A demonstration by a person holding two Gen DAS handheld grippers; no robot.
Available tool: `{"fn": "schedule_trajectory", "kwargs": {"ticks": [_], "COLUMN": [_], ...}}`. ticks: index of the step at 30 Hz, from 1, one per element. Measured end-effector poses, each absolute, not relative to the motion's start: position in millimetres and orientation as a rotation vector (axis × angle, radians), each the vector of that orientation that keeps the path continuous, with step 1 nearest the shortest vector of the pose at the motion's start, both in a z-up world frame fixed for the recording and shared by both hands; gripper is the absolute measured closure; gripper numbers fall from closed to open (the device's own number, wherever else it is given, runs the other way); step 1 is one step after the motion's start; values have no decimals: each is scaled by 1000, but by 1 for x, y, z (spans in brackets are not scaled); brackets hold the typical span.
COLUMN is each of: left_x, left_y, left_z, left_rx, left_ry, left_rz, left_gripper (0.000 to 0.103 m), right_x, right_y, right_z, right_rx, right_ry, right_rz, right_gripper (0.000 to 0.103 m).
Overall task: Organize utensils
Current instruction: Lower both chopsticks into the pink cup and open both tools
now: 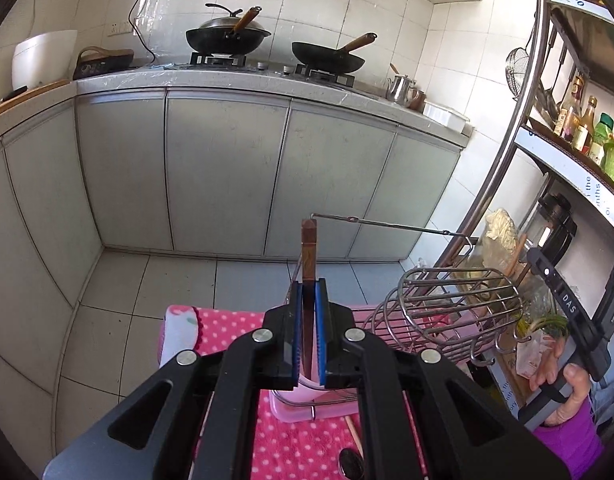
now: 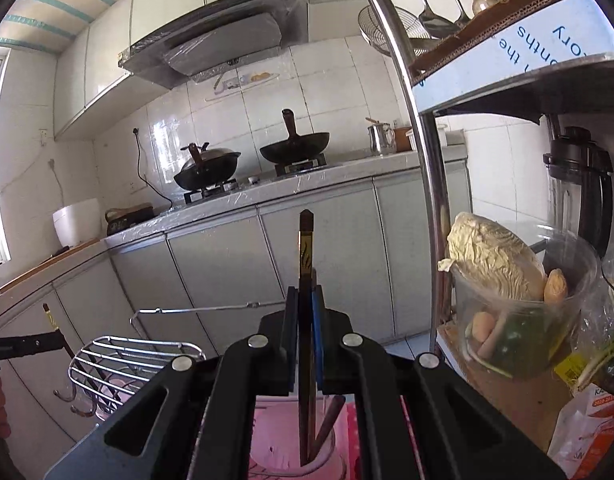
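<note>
The left hand-held gripper [image 1: 309, 320] clamps a dark brown wooden chopstick [image 1: 308, 256] upright between its blue pads, above a pink plastic cup [image 1: 303, 398] on the pink polka-dot cloth [image 1: 235, 320]. The right hand-held gripper [image 2: 306, 320] grips another dark chopstick with a gold band [image 2: 305, 256], whose lower end stands inside the pink cup [image 2: 267, 440]. A wire utensil basket [image 1: 447, 312] sits just beside.

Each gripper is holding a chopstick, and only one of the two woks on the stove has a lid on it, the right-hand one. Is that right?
Not quite. In the left wrist view the lid sits on the left-hand wok; the right-hand wok is uncovered. The rest holds: the left gripper and right gripper each grip a chopstick.
</note>
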State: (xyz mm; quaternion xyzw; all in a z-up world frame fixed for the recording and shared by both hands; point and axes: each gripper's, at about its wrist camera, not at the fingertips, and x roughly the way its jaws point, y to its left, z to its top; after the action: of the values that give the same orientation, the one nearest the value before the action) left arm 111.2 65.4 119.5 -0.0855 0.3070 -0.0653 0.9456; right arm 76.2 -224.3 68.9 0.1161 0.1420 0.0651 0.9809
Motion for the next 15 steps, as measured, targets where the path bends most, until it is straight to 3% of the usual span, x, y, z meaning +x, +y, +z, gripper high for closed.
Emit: {"fn": "schedule_trajectory", "kwargs": {"ticks": [6,9,11,15], "left_x": [111,111,109,103], "left_y": [68,69,69,72], "left_z": [121,122,125,134], "left_rx": [-184,-189,-193,-200], "left_ry": [626,627,623,595], "left_rz": [-122,-115,-113,-102], "left_gripper": [97,97,89,77], "right_x": [82,84,83,80], "right_y": [-223,-223,-225,-227], "right_z": [62,60,59,63], "right_rx": [218,222,227,214], "right_ry": [379,412,417,428], "right_rz": [147,153,157,154], "right_gripper": [94,80,63,63]}}
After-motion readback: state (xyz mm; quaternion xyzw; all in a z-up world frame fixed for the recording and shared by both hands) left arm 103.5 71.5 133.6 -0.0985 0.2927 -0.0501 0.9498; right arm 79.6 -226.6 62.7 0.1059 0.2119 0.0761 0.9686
